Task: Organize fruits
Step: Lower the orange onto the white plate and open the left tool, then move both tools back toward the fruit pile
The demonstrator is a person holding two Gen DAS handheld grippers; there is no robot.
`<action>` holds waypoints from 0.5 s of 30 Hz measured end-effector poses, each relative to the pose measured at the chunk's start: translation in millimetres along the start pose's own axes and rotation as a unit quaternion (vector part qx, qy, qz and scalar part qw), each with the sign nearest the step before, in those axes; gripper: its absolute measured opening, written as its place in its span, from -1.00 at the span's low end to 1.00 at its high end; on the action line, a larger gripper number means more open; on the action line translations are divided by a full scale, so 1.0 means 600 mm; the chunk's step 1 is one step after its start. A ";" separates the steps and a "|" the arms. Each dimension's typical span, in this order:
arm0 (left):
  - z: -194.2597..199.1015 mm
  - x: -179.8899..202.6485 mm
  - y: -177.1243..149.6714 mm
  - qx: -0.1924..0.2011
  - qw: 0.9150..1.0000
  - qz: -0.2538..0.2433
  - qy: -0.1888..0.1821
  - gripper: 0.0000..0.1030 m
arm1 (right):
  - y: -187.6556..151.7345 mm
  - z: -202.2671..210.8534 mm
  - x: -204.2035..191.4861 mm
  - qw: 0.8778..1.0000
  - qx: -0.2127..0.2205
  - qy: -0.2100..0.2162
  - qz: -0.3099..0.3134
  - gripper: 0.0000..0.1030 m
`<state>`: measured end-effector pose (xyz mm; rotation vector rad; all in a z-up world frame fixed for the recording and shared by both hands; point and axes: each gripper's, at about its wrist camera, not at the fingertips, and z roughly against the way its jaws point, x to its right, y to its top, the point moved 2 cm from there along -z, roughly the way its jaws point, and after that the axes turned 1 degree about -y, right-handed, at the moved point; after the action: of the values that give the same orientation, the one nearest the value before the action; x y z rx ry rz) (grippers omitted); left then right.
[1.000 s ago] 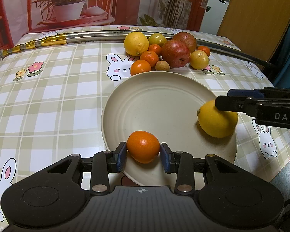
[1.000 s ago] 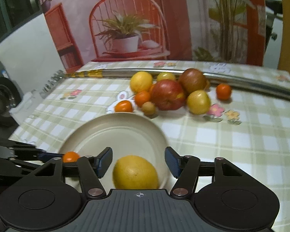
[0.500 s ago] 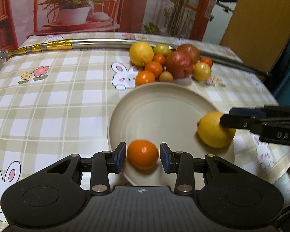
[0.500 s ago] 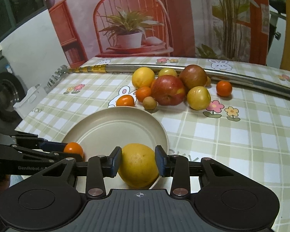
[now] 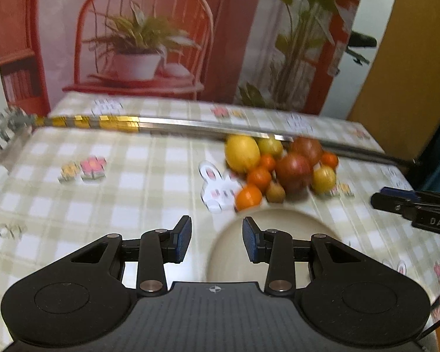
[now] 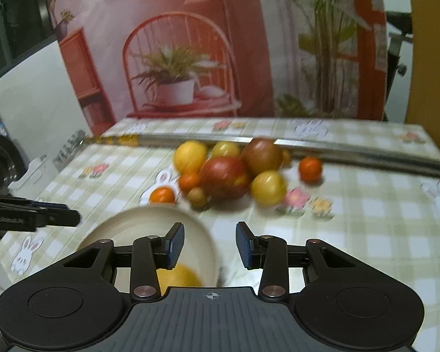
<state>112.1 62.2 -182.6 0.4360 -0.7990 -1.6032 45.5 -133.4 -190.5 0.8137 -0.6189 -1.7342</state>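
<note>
**Two grippers empty, both sets of jaws apart**

Both tools are mine. My left gripper [image 5: 217, 234] has its blue-padded jaws apart, nothing between them; it hangs over the near-left rim of the plate [image 5: 278, 220], which is round, cream and smooth. My right gripper [image 6: 209, 239] is the same: a modest gap, pads touching nothing, over the plate's right edge. One yellow fruit [image 6: 177, 275] lies in the plate, half hidden behind the right gripper's black ribbed body.

The other fruit is bunched beyond the plate, against the shiny metal rail [image 6: 352, 149]: a large oval lemon [image 6: 190, 156], two glossy red apples [image 6: 224, 177], a round yellow fruit [image 6: 268, 187], a small dull brown fruit [image 6: 197, 196] and small oranges — one orange [image 6: 310, 168] sits slightly apart on the right. Everything rests on the checked tablecloth [image 6: 381, 234] printed with rabbits and flowers. Both views are motion-blurred.
</note>
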 end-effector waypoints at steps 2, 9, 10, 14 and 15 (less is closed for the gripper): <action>0.004 -0.005 0.019 0.010 1.000 0.002 0.004 -0.22 | 0.020 0.005 0.014 1.000 0.017 -0.010 -0.001 -0.29; -0.013 0.000 0.060 0.015 1.000 -0.016 0.013 -0.22 | 0.068 0.003 0.059 0.997 0.061 -0.047 -0.001 -0.27; -0.022 0.004 0.062 0.010 1.000 -0.021 0.010 -0.22 | 0.070 -0.001 0.064 0.997 0.062 -0.053 0.000 -0.27; -0.061 0.018 0.061 -0.005 0.999 -0.050 -0.007 -0.22 | 0.072 -0.023 0.082 0.996 0.056 -0.068 -0.002 -0.25; -0.071 0.023 0.059 -0.007 0.998 -0.055 -0.015 -0.22 | 0.071 -0.029 0.086 0.996 0.054 -0.070 -0.005 -0.25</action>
<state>163.6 37.3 -184.7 0.4529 -0.7980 -1.7196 74.5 -195.5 -181.4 0.7746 -0.8105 -1.7897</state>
